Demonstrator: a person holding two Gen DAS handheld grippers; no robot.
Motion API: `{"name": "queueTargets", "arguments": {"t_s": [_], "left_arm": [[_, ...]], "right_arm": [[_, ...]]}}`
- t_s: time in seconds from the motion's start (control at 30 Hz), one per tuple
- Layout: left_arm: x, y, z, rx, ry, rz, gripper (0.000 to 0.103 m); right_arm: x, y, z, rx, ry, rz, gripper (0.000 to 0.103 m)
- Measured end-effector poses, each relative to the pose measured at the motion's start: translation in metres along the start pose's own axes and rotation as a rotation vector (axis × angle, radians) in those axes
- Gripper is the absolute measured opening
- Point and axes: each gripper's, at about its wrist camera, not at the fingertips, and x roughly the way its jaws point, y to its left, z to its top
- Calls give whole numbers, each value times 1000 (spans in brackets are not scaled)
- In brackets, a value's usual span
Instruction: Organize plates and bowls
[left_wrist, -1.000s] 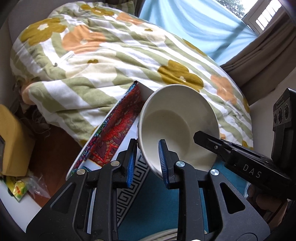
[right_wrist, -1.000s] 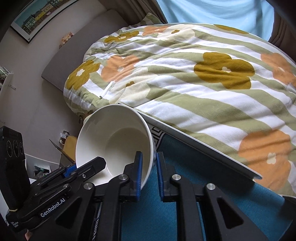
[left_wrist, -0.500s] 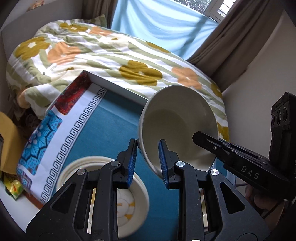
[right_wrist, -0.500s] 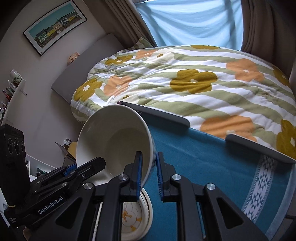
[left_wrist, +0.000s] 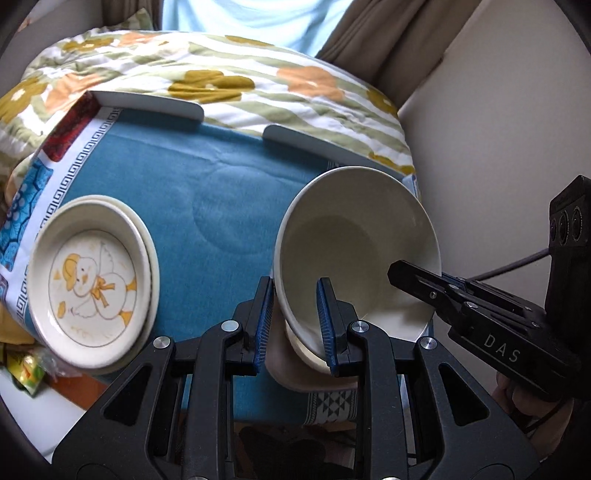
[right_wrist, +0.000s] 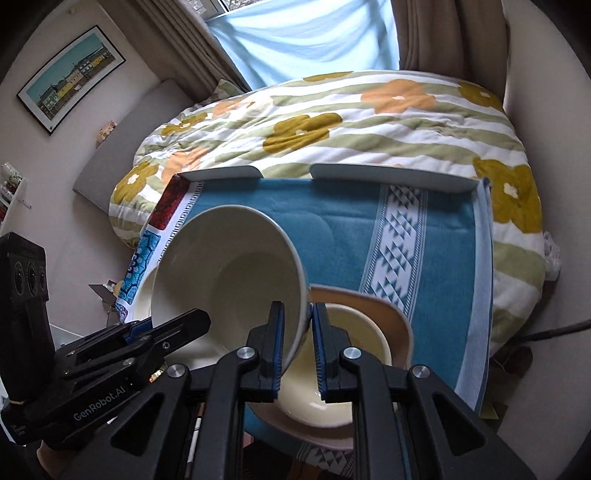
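Both grippers are shut on the rim of one large cream bowl (left_wrist: 354, 243), tilted and held in the air above the tray. My left gripper (left_wrist: 295, 317) pinches its near rim; my right gripper (right_wrist: 297, 345) pinches the opposite rim of the same bowl (right_wrist: 229, 266). Below it a smaller cream bowl (right_wrist: 343, 373) sits inside a tan plate (right_wrist: 388, 317) at the tray's near edge. A stack of cream plates with a duck picture (left_wrist: 92, 280) lies on the left of the tray.
The tray is lined with a teal patterned cloth (left_wrist: 192, 173) and has white raised walls (right_wrist: 391, 175). It rests beside a bed with a flowered quilt (right_wrist: 332, 110). A wall stands at the right (left_wrist: 498, 129).
Both grippers have carried the large bowl from over the quilt back over the tray, towards the near right. The duck plates and the small bowl on the tan plate have come into view.
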Motion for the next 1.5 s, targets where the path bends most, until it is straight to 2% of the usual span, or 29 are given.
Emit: {"name": "queueTargets", "arguments": {"t_s": [0.2, 0.5, 1.07, 1.5], "left_arm": [[28, -16, -14, 84, 81, 38, 21], [60, -31, -21, 179, 155, 89, 21], [71, -47, -24, 319, 156, 206, 20], [75, -49, -25, 354, 157, 253, 20]], "right_arm": [[12, -25, -30, 72, 35, -29, 14], [22, -38, -44, 112, 58, -78, 14], [28, -34, -48, 89, 76, -133, 14], [30, -29, -48, 37, 90, -169, 14]]}}
